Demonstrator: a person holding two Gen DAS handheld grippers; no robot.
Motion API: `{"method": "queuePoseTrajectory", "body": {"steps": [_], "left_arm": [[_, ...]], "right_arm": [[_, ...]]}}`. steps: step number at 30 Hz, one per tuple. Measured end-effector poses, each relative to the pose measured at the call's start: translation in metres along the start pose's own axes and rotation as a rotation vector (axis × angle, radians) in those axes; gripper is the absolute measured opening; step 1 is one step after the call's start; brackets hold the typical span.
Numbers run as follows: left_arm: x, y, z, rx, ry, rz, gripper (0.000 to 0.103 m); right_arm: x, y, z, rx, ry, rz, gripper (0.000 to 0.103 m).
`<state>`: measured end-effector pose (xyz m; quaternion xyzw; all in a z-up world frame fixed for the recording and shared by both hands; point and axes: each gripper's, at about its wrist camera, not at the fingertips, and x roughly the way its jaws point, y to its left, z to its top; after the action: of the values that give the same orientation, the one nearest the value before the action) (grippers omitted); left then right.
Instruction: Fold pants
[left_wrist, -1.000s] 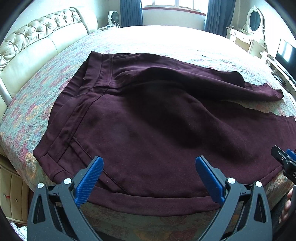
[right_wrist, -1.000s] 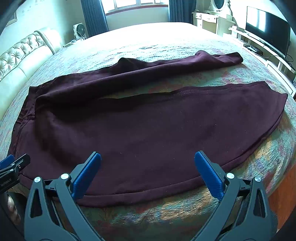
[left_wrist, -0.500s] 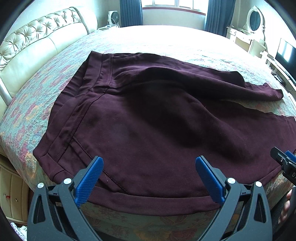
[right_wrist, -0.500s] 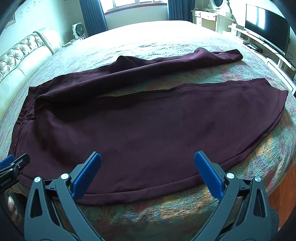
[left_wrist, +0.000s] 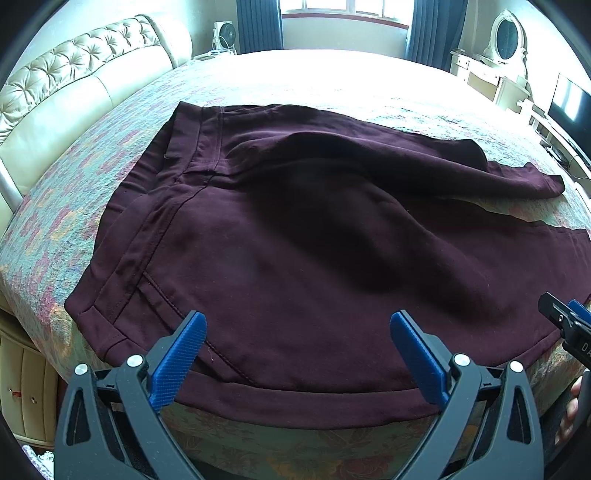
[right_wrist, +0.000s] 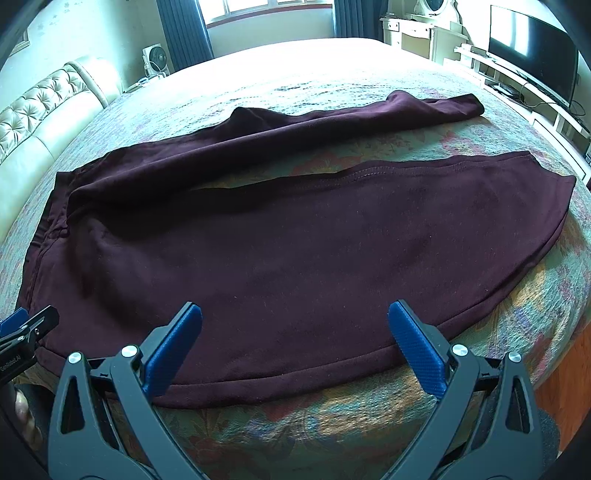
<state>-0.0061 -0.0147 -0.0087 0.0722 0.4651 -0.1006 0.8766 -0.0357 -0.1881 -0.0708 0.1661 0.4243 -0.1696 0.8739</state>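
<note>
Remaining spread: pants (left_wrist: 295, 258), tongs (left_wrist: 297, 332) wide.

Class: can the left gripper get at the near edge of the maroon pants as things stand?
Probably yes: the left gripper, jaws open, hangs just over the maroon pants' near edge, nothing between.

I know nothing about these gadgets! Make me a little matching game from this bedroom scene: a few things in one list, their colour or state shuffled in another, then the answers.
Things:
1. pants
2. left gripper
3. headboard
4. television

Descriptions:
A. cream, tufted
B. dark screen, at the right on a white stand
C. maroon, spread on the bed, legs apart
D. blue pads, jaws wide open, holding nothing

Pairs: 1-C, 2-D, 3-A, 4-B
</note>
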Motion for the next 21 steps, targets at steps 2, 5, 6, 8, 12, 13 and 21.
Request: {"method": "queuePoseTrajectory", "body": {"steps": [2, 5, 6, 8, 12, 13, 21], "left_arm": [[0.0000, -0.0001, -0.0001, -0.001, 0.001, -0.001, 0.099], [-0.0001, -0.0011, -0.0007, 0.000, -0.001, -0.001, 0.099], [-0.0001, -0.0012, -0.0007, 0.000, 0.000, -0.001, 0.099], [-0.0001, -0.0008, -0.0005, 0.000, 0.000, -0.001, 0.099], [0.0000, -0.0018, -0.0004, 0.003, -0.002, 0.002, 0.099], [0.0000, -0.0022, -0.0005, 0.004, -0.003, 0.002, 0.099], [0.0007, -0.0016, -0.0008, 0.007, 0.000, 0.002, 0.099]], "right_arm": [[0.0000, 0.0000, 0.0000, 0.001, -0.001, -0.001, 0.101], [0.0001, -0.0001, -0.0003, 0.001, 0.000, 0.001, 0.101], [0.0002, -0.0002, -0.0005, 0.002, 0.000, 0.001, 0.101], [0.0002, -0.0002, -0.0005, 0.001, 0.001, 0.001, 0.101], [0.0002, -0.0001, -0.0005, 0.001, 0.000, 0.001, 0.101], [0.0003, 0.0001, -0.0011, 0.000, 0.001, 0.001, 0.101], [0.0034, 0.0006, -0.0022, 0.002, 0.011, 0.010, 0.101]]}}
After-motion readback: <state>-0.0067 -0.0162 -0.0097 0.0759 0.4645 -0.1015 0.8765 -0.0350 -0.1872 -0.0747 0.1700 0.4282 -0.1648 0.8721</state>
